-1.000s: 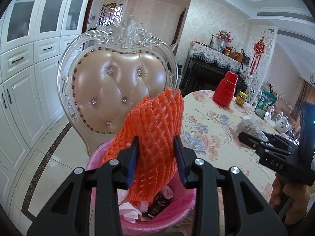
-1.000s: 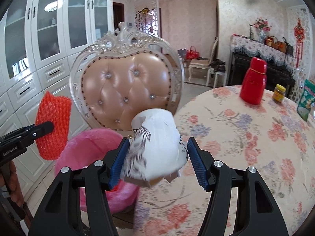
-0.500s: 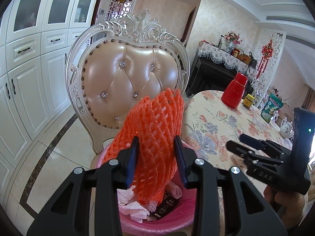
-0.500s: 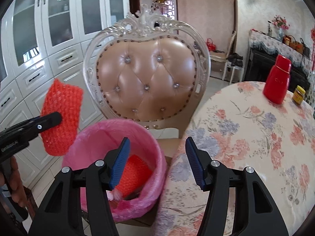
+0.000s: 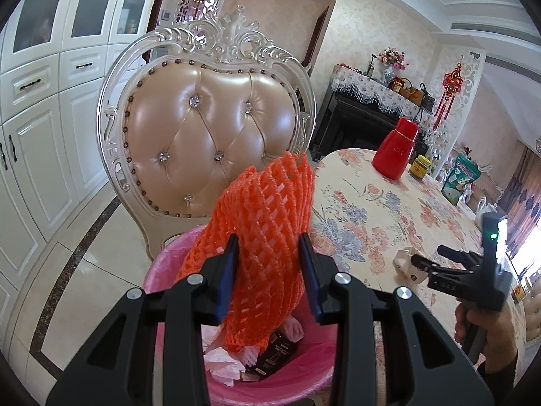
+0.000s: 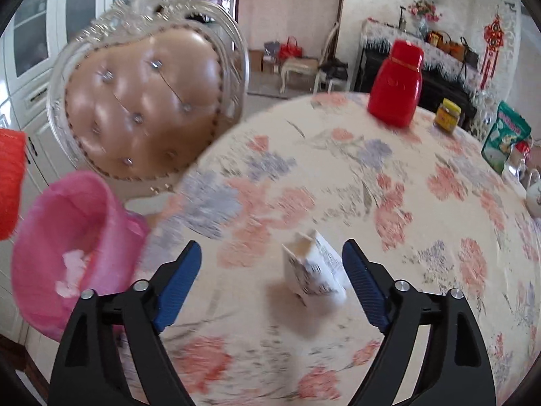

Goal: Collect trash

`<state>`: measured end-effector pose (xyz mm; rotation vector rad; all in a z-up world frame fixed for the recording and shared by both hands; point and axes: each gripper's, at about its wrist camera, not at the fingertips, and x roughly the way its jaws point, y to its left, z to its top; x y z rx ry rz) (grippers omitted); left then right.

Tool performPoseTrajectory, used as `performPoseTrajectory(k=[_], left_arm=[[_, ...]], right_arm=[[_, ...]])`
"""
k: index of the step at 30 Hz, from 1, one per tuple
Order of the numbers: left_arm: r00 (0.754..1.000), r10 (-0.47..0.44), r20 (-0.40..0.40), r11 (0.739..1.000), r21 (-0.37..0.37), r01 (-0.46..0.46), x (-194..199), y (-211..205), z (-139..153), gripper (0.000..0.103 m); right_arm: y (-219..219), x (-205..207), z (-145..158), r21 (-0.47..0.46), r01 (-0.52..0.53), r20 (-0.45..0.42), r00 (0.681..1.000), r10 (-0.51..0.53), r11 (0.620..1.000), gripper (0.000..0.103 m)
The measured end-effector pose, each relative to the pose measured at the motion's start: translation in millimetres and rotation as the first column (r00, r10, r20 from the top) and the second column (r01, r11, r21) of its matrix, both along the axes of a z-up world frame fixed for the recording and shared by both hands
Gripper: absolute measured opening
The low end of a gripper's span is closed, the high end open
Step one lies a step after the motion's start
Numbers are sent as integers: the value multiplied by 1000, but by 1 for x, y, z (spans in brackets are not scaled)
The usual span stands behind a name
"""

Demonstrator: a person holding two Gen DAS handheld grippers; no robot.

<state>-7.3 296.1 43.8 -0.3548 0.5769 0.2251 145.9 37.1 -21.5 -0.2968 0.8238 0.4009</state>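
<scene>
So the left tool (image 5: 268, 272) has its blue pads squeezed onto the orange foam net (image 5: 267, 237), and it's hanging right over the pink bin (image 5: 162, 270), which sits on the floor by the table's near-left edge in front of the fancy chair (image 5: 206, 128). There's already tissue and a dark wrapper in there. Letting go should drop it in, I'd guess, but the net is springy and sticks up tall above the pads, so it could bounce off the rim or snag on a pad and flop onto the floor.

The right tool (image 6: 272, 277) is the riskier one imo. Its jaws have just been opening and now stand wide, with the crumpled white paper cup (image 6: 312, 269) between them but not touched, sitting on the table (image 6: 422, 220) not far from its near-left edge. The cup is off-centre, much closer to the right pad. If it closes like that, one pad hits first and shoves the light cup sideways or tips it instead of pinching it. That view is also smeared with blur, so a rushed grab could just knock it along the cloth.
</scene>
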Motion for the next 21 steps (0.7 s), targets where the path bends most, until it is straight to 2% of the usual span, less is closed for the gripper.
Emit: performPoseTrajectory(k=[4, 6, 7, 8, 9, 10, 12, 17, 21], left_arm=[[1000, -7, -4, 1000, 2, 7, 2, -4, -1, 35], [1000, -6, -6, 1000, 4, 6, 3, -3, 0, 35], [1000, -4, -7, 1000, 6, 4, 3, -3, 0, 35], [1000, -2, -8, 1000, 7, 2, 4, -2, 0, 35], [1000, -2, -10, 1000, 6, 2, 3, -2, -1, 35], [1000, -2, -12, 1000, 5, 2, 5, -2, -2, 35], [1000, -8, -17, 1000, 3, 8, 8, -4, -3, 35], [1000, -16, -23, 1000, 2, 16, 11, -8, -6, 35], [1000, -19, -23, 1000, 4, 19, 12, -7, -5, 35]], right_arm=[[-4, 17, -29, -50, 1, -66, 998, -5, 999, 83], [-8, 19, -33, -59, 19, -59, 998, -23, 998, 83], [-9, 19, -34, -58, 22, -61, 998, -26, 998, 80], [-12, 21, -35, -51, 24, -83, 996, -28, 998, 68], [-13, 23, -36, -45, 29, -104, 994, -33, 999, 53], [-14, 23, -38, -48, 32, -113, 993, -37, 998, 49], [-14, 23, -43, -68, 30, -119, 992, -38, 997, 49], [-17, 18, -40, -30, 16, -117, 993, -20, 999, 49], [-15, 8, -23, 6, 0, -79, 997, 1, 1000, 49]])
